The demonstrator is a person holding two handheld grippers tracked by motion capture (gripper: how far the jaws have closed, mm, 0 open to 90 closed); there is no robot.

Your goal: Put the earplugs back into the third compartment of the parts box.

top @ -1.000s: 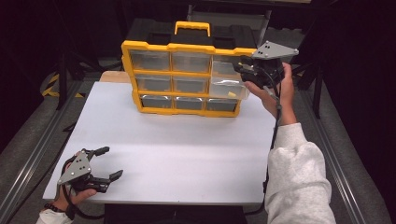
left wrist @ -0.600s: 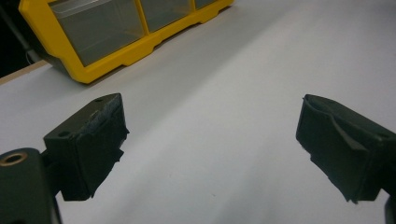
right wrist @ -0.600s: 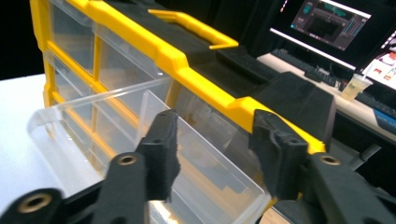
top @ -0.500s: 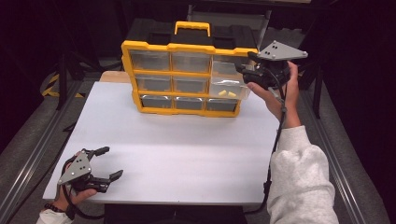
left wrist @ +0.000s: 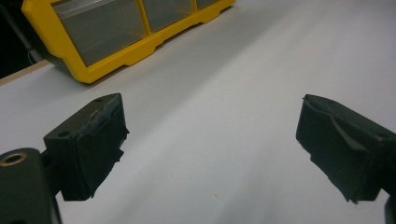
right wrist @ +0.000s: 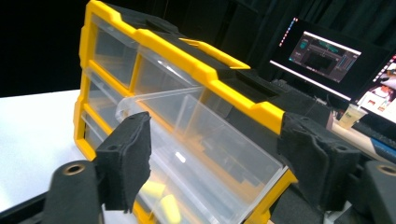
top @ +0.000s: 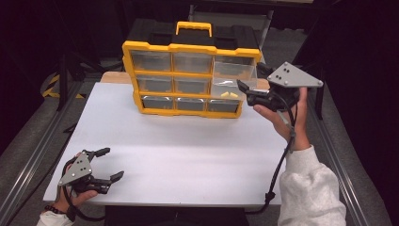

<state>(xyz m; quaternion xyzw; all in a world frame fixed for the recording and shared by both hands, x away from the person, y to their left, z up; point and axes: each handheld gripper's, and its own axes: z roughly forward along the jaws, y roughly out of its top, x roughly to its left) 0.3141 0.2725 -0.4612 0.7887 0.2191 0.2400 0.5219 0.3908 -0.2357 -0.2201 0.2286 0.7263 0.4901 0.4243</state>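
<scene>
The yellow drawer cabinet (top: 188,77) stands at 12 o'clock on the white table (top: 188,155). Its clear top-right drawer (top: 233,77) sticks out, tipped. Both the right gripper (top: 245,89), just beside that drawer, and the left gripper (top: 107,164), at 7 o'clock, are open and empty. One bump could drop the drawer and spill the yellow bits (top: 229,94).

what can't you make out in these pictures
- Yellow pieces in the pulled-out drawer: too small in the high view, blurred in the right gripper view.
- Other drawers' contents: hazy fronts.
- Organizer back: faces away.
- Monitor text: too small.
</scene>
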